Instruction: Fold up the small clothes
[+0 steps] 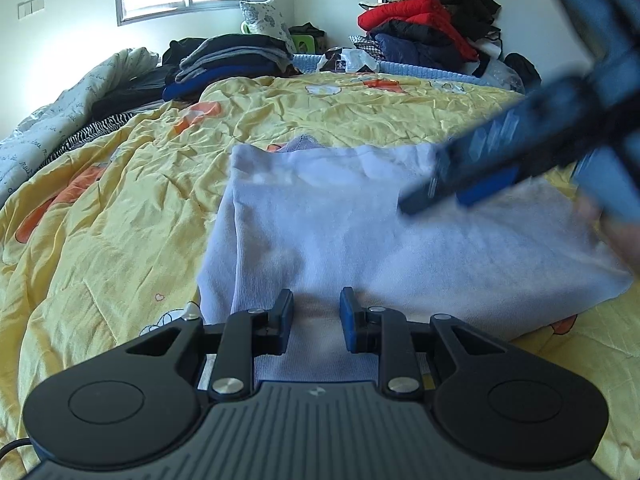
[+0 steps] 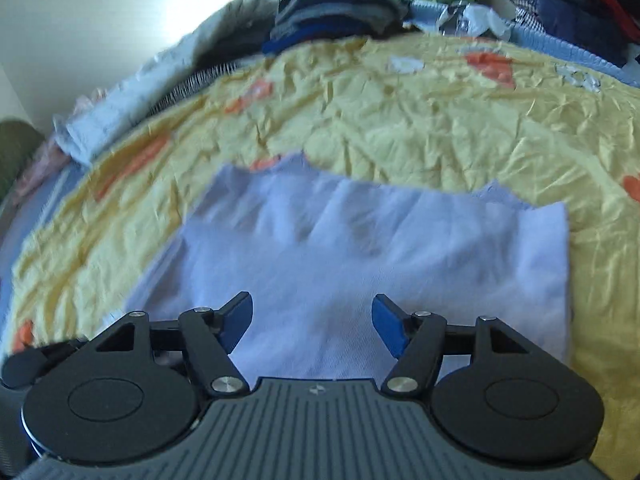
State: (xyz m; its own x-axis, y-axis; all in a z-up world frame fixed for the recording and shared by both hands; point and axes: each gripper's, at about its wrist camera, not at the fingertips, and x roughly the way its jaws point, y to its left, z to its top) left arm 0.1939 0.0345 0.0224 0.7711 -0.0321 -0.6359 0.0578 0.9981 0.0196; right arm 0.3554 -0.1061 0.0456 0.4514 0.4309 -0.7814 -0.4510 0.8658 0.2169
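bed's cluttered: folded dark stack [image 1: 232, 62] far left by a floral pillow [image 1: 266, 20], red and navy jackets [image 1: 424, 28] heaped far right, a grey printed duvet [image 1: 48, 120] bunched at the left edge. the right gripper [image 1: 432, 190], blurred, cuts across the left cam's view of the garment [image 1: 400, 240]. the garment, pale lilac knit, soft and partly folded into a rough rectangle, lies flat mid-bed on a crinkled yellow quilt [image 1: 120, 208] with orange prints. left gripper [image 1: 316, 320] sits low at its near hem, jaws apart, gripping nothing. right gripper [image 2: 312, 326] is above the cloth, jaws wide, empty.
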